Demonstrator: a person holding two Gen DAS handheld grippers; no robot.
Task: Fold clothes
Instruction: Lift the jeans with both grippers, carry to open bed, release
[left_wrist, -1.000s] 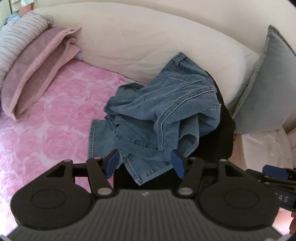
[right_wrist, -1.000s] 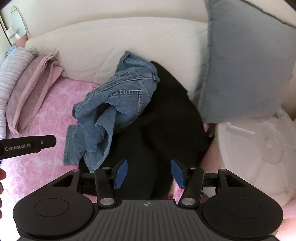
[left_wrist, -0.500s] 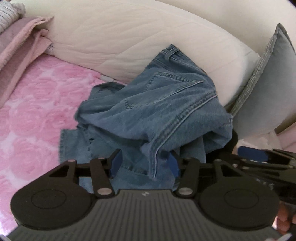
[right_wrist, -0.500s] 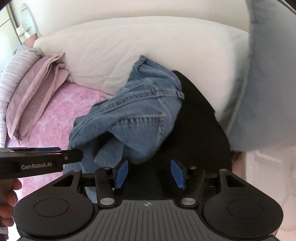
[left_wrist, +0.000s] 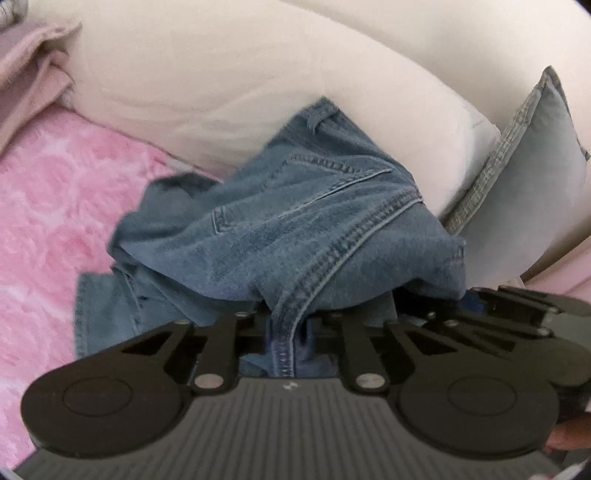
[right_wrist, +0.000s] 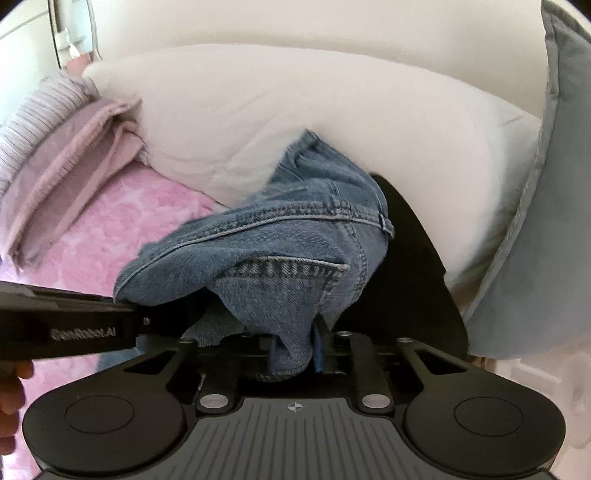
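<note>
So you've got both grippers pinched onto the jeans (left_wrist: 295, 236) right now: the left gripper (left_wrist: 286, 332) is clamped on a stitched seam at the bottom middle of its frame, and the right gripper (right_wrist: 295, 343) is clamped on a bunched fold low in the centre of its own. The denim sits crumpled, heaped up and away from both toward the cream cushion (left_wrist: 221, 81) at top, partly over a black garment (right_wrist: 413, 266). Both grips look close together on the near edge, so neither hand is really nearer; my guess is the bulk hangs forward of you.
</note>
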